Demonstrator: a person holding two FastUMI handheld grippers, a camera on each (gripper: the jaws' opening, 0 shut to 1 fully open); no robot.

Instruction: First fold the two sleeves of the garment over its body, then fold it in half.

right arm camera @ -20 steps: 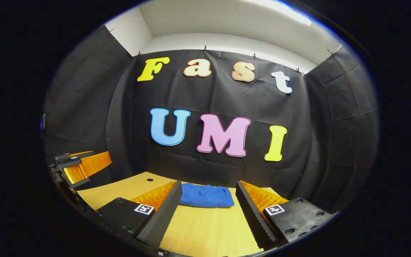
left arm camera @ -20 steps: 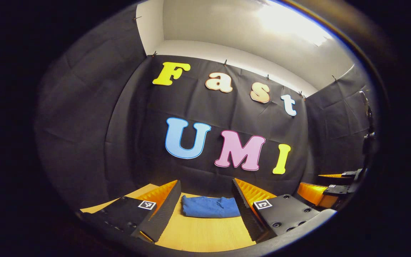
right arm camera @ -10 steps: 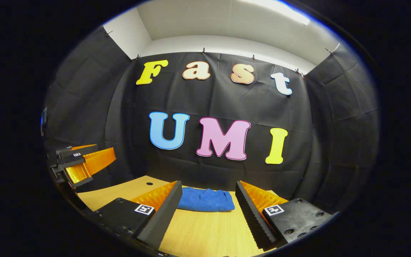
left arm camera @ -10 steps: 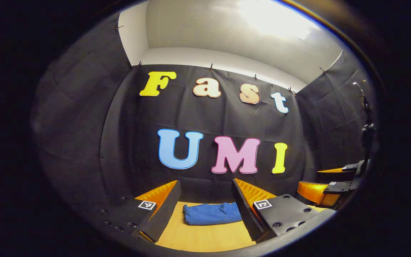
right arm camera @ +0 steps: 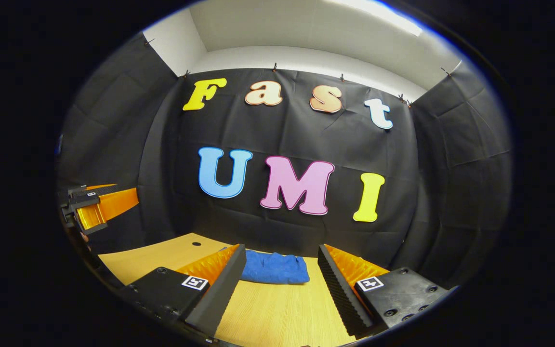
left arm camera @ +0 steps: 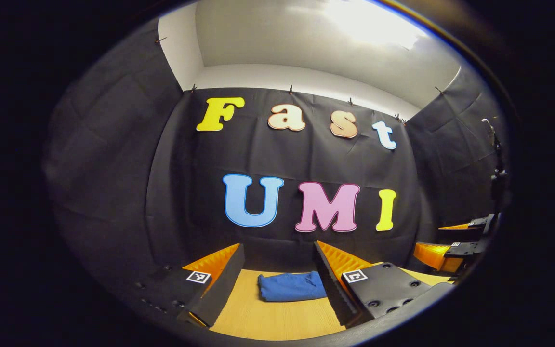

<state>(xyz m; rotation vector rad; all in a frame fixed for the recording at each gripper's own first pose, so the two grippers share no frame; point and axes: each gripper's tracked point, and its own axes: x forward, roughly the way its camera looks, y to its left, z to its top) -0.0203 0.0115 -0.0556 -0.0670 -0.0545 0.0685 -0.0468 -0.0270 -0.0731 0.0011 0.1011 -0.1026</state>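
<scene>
Garment [left arm camera: 291,286], blue and folded into a compact bundle, lies on the wooden table [left arm camera: 277,318] toward its far edge, near the black wall. Its right end is hidden behind a finger of the left gripper [left arm camera: 277,270]. Both the left gripper and the right gripper [right arm camera: 280,274] hover spread apart, holding nothing.

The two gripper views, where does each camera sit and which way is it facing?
Left gripper view: rides the left gripper, facing the booth wall over the table; own open fingers frame the blue garment; right gripper at right.
Right gripper view: rides the right gripper, same heading; left gripper at left.
Shared: garment, table, wall.
</scene>
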